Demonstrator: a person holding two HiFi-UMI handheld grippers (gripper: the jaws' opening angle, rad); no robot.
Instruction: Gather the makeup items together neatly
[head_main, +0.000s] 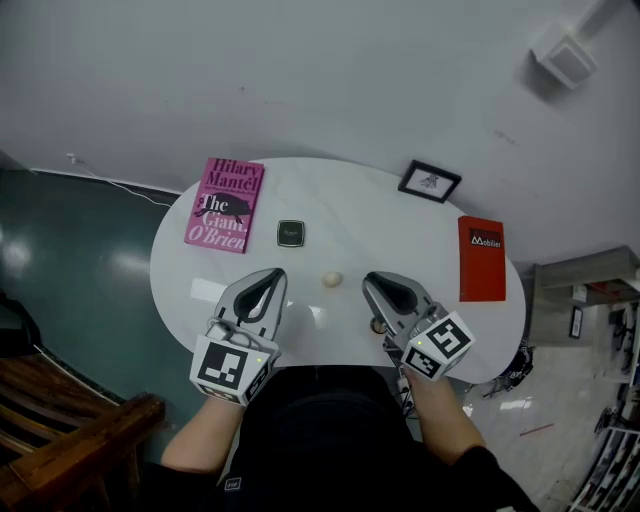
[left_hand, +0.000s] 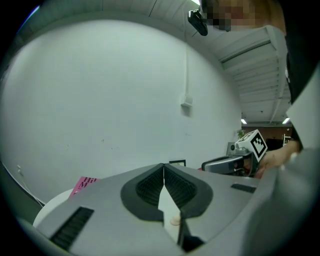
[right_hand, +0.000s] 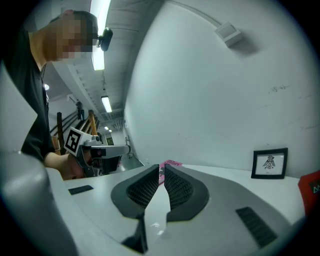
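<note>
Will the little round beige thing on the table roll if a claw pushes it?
Probably. The beige thing looks rounded like an egg, so it may wobble off crookedly. It is small, so likely light. The table looks shiny, so it could slide too.

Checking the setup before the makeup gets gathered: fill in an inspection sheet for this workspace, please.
Surface: white oval table, mostly bare.
Job's things: black compact and cream egg-shaped piece lie apart mid-table; a small brownish item beside the right gripper is too small to identify.
Clutter: pink book at the left, red booklet at the right, framed picture standing at the back edge.
Grippers: left gripper and right gripper both shut, nothing between the jaws, over the table's near side.
Cables: thin white cable along the foot of the wall, left.
Surroundings: wooden bench lower left, shelving at the right.
</note>
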